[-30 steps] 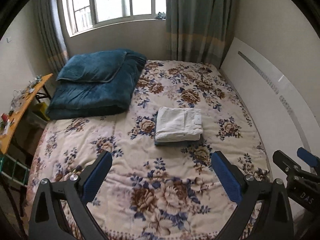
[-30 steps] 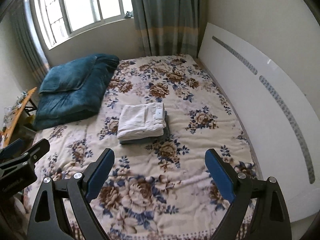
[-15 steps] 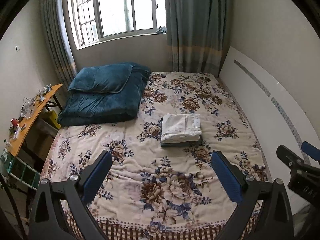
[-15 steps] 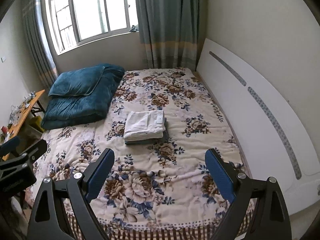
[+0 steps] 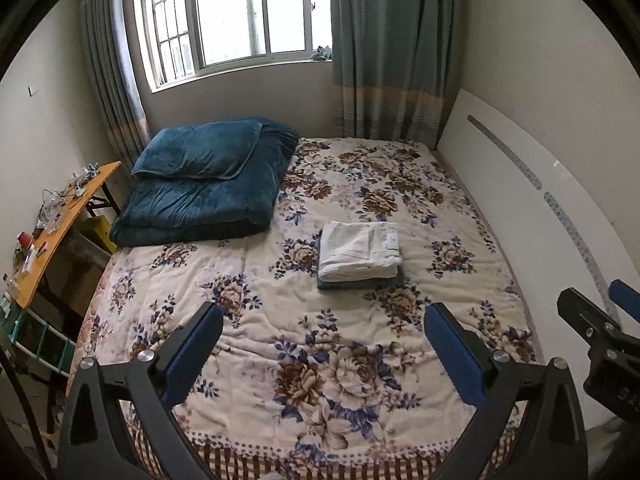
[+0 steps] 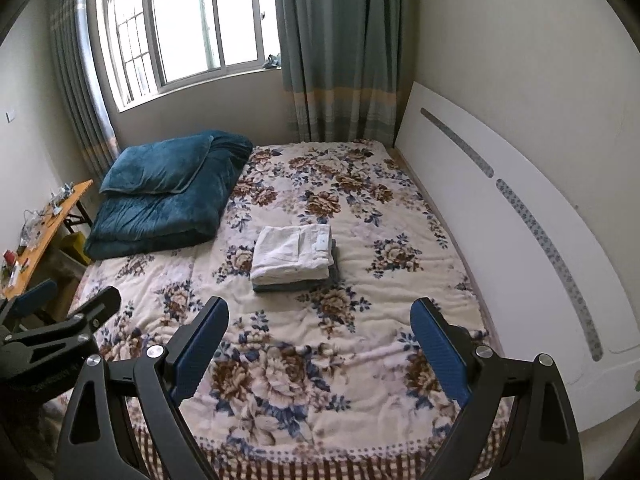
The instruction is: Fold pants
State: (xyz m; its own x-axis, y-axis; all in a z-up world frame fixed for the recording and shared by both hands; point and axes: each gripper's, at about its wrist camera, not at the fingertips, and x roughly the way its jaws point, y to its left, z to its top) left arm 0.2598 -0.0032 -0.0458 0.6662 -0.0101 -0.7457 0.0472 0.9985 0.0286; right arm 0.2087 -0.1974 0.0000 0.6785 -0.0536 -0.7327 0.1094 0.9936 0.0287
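Note:
Folded white pants (image 5: pixel 359 249) lie on top of a folded grey garment (image 5: pixel 356 282) in the middle of the flowered bed (image 5: pixel 248 280). They also show in the right wrist view (image 6: pixel 294 252), with the grey garment (image 6: pixel 296 285) under them. My left gripper (image 5: pixel 322 350) is open and empty, held back over the foot of the bed, well short of the stack. My right gripper (image 6: pixel 320 346) is open and empty too, beside the left one. Each gripper shows at the edge of the other's view.
A folded dark teal quilt with a pillow (image 5: pixel 204 184) lies at the far left of the bed. A white headboard panel (image 5: pixel 540 208) leans along the right wall. An orange side table (image 5: pixel 52 224) with small items stands left of the bed. A window and curtains are behind.
Both grippers have pulled back and up from the bed, so the stack looks smaller and the bed's foot edge and the window have come into view. Both stayed open.

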